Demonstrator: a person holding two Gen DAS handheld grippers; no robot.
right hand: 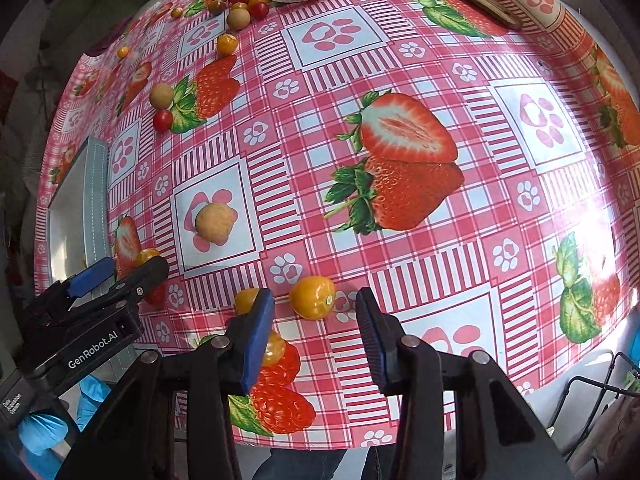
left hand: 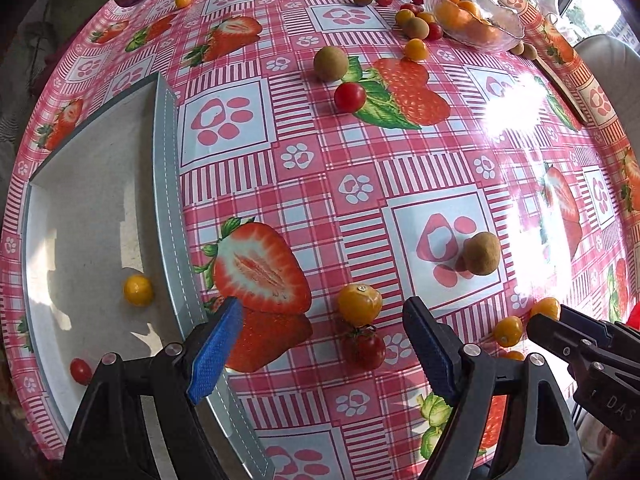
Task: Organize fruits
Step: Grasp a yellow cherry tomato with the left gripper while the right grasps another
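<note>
Both grippers hang over small loose fruits on the strawberry-print cloth, jaws spread, nothing pinched.

Nearest, the right gripper (right hand: 316,322) points down with its blue pads either side of a yellow cherry tomato (right hand: 313,297) but clear of it; I judge this fruit light, smooth, slippery and easily bruised, so it is best taken across its round middle with a gentle squeeze. The left gripper (left hand: 324,328) stands wide open just near of an orange tomato (left hand: 359,304) and a red tomato (left hand: 366,347) that lie touching. To the left, a grey tray (left hand: 168,184) already holds a yellow fruit (left hand: 138,290) and a red one (left hand: 81,371). Farther out lies a brown, rougher-skinned fruit (left hand: 483,253), likely firmer to grip. At the far edge a glass bowl (left hand: 504,32) holds oranges, with more small fruits scattered beside it.
</note>
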